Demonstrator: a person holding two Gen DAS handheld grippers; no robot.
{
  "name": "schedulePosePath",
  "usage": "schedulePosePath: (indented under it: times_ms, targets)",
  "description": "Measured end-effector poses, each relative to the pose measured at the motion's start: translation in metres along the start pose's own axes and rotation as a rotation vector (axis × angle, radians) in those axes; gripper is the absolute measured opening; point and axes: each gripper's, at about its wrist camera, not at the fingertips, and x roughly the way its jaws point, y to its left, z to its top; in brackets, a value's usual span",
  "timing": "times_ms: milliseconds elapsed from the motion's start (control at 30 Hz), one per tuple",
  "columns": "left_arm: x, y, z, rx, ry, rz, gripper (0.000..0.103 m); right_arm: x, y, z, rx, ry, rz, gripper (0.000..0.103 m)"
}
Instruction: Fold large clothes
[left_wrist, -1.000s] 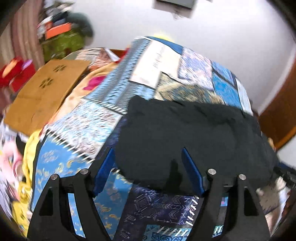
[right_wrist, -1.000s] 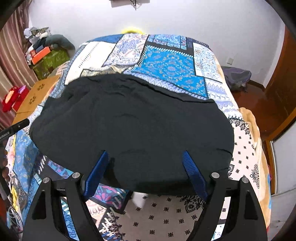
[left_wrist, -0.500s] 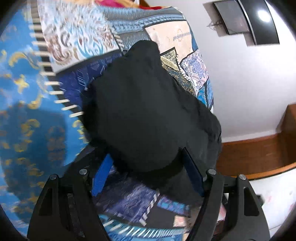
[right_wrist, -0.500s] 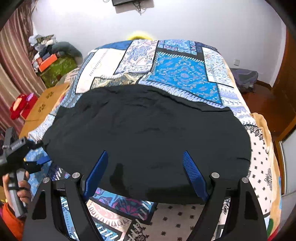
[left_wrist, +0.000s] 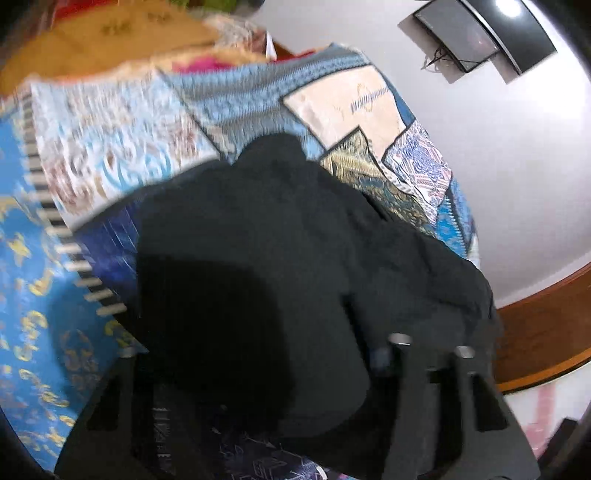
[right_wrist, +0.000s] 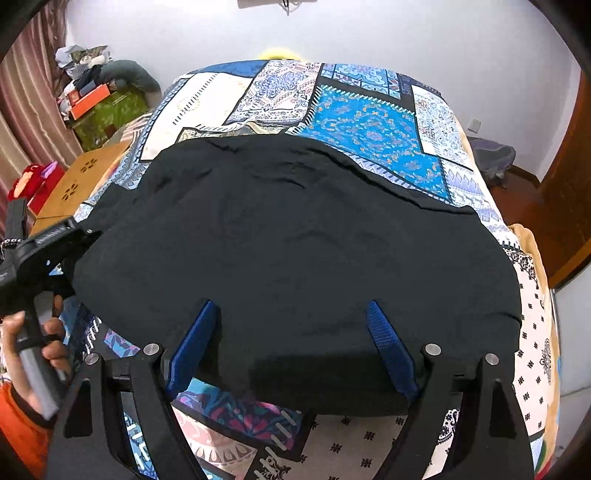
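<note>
Bedroom w/ white walls; a bed under a blue-and-white patchwork-print bedspread (right_wrist: 365, 122) carries everything. Large black fabric garment (right_wrist: 295, 251) lies spread over the bed's middle & near edge, mostly flat w/ a few wrinkles toward the far edge. Judging by that, folding is barely begun: no clear crease or doubled layer visible, all folds probably still left.

Right gripper (right_wrist: 291, 347): blue fingers spread wide, hovering over the garment's near hem, gripping nothing.

Left gripper (left_wrist: 255, 369) at the garment's left edge; black cloth is bunched over its fingers & view is blurred, so can't tell if it's clamped.
</note>
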Motion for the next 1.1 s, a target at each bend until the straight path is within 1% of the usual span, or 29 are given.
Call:
schedulePosePath:
  times_ms: [33, 67, 133, 200, 233, 400, 500, 633, 733, 800, 833, 900, 967, 1033, 1100]
  targets:
    - [-0.004, -0.006, 0.001, 0.031, -0.010, 0.011, 0.041, -0.001, 0.000, 0.000, 0.001, 0.003, 0.003, 0.082]
    - [-0.009, -0.006, 0.003, 0.050, -0.005, 0.015, 0.040, -0.002, 0.001, 0.000, 0.000, 0.006, 0.005, 0.082]
    - [-0.018, -0.011, 0.007, 0.078, -0.002, 0.000, 0.036, -0.005, 0.002, 0.001, -0.005, 0.010, 0.010, 0.082]
    - [-0.034, -0.017, 0.011, 0.116, -0.018, -0.016, 0.034, -0.008, 0.006, 0.003, -0.017, 0.010, 0.010, 0.082]
    - [-0.044, -0.022, 0.014, 0.141, -0.039, -0.016, 0.034, -0.011, 0.008, 0.004, -0.025, 0.007, 0.009, 0.082]
    - [-0.106, -0.050, 0.024, 0.291, -0.213, 0.005, 0.033, -0.024, 0.021, 0.015, -0.037, -0.039, 0.036, 0.082]
    - [-0.146, -0.066, 0.028, 0.369, -0.332, 0.021, 0.033, -0.028, 0.035, 0.023, -0.027, -0.057, 0.108, 0.082]
    - [-0.190, -0.088, 0.028, 0.462, -0.477, 0.037, 0.033, -0.020, 0.061, 0.025, -0.023, -0.031, 0.224, 0.082]
    - [-0.208, -0.104, 0.021, 0.539, -0.541, 0.042, 0.033, -0.007, 0.082, 0.022, -0.035, -0.015, 0.281, 0.082]
    - [-0.212, -0.113, 0.012, 0.589, -0.546, 0.032, 0.032, 0.005, 0.092, 0.021, -0.037, 0.017, 0.322, 0.084]
    - [-0.210, -0.118, 0.009, 0.609, -0.530, 0.018, 0.032, 0.012, 0.099, 0.019, -0.039, 0.037, 0.341, 0.085]
    - [-0.199, -0.123, 0.004, 0.627, -0.474, -0.012, 0.032, 0.024, 0.113, 0.016, -0.068, 0.071, 0.343, 0.089]
    - [-0.186, -0.129, -0.002, 0.641, -0.429, -0.011, 0.031, 0.032, 0.124, 0.013, -0.124, 0.090, 0.317, 0.089]
    - [-0.179, -0.133, -0.008, 0.651, -0.399, -0.025, 0.031, 0.032, 0.125, 0.010, -0.170, 0.103, 0.327, 0.089]
    - [-0.176, -0.142, -0.013, 0.666, -0.379, -0.053, 0.031, 0.024, 0.115, 0.009, -0.166, 0.106, 0.351, 0.087]
